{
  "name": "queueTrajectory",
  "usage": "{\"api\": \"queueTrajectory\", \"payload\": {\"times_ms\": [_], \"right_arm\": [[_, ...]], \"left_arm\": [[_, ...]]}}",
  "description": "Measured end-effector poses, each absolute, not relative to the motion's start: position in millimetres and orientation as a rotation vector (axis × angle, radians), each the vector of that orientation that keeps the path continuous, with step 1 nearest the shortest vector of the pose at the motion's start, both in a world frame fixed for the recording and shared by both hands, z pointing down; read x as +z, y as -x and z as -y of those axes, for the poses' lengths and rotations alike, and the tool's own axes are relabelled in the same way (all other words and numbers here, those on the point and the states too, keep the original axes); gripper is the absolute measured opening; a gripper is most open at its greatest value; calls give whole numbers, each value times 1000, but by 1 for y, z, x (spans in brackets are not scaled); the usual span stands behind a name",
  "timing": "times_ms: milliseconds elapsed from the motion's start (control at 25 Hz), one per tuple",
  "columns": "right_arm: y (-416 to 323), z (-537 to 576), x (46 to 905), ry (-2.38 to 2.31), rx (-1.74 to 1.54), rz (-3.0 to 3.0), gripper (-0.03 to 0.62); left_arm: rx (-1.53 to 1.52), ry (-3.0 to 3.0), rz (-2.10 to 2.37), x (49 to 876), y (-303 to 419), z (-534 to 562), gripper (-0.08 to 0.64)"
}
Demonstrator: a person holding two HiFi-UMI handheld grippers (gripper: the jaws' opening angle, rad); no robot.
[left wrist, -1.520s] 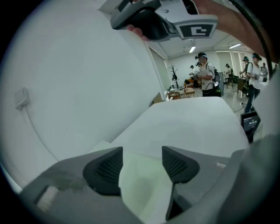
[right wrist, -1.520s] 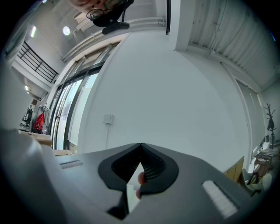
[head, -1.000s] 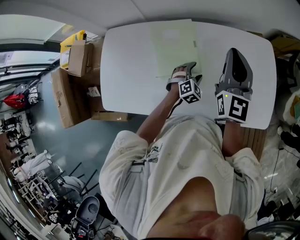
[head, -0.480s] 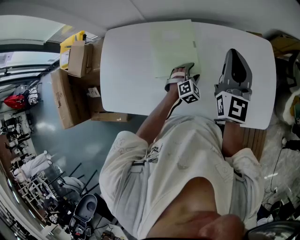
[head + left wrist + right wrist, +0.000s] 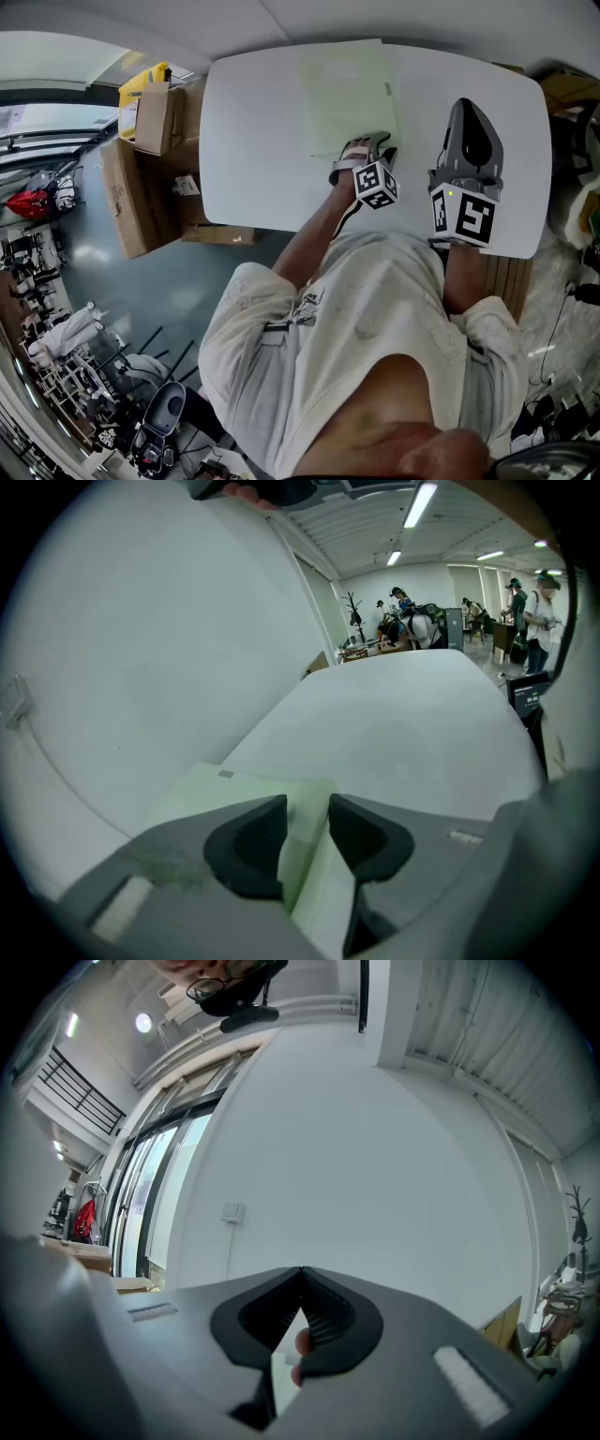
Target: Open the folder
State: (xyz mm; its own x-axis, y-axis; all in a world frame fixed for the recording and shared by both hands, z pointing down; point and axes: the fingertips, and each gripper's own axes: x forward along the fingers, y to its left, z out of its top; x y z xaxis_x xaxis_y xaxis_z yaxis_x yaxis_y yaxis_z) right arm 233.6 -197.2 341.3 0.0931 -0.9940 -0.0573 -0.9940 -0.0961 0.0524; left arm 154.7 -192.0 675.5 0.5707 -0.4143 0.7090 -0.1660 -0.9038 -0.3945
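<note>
On the far half of the white table [image 5: 253, 141] lies the green folder [image 5: 345, 94] (thin, light, floppy, likely slick). The left gripper [image 5: 307, 822], jaws having just been closing, straddles its near cover edge without pinching yet. The right gripper [image 5: 302, 1276] is shut, empty.

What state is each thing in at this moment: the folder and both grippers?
Folder: closed, flat on the table, near edge between the left jaws.
Left gripper: jaws partly apart round that edge, have just been closing, not visibly clamped on it.
Right gripper: jaws together, nothing held, pointing level.
</note>
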Motion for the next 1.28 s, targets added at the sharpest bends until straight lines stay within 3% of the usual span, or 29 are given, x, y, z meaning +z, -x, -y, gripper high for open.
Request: {"api": "queueTrajectory", "payload": {"times_ms": [800, 1280], "right_arm": [[-230, 197, 345, -2310, -125, 2116, 2], [-227, 196, 348, -2295, -126, 2119, 2]], "left_arm": [[-1129, 2652, -507, 655, -154, 191, 46], [-1016, 2721, -614, 629, -152, 196, 23]]}}
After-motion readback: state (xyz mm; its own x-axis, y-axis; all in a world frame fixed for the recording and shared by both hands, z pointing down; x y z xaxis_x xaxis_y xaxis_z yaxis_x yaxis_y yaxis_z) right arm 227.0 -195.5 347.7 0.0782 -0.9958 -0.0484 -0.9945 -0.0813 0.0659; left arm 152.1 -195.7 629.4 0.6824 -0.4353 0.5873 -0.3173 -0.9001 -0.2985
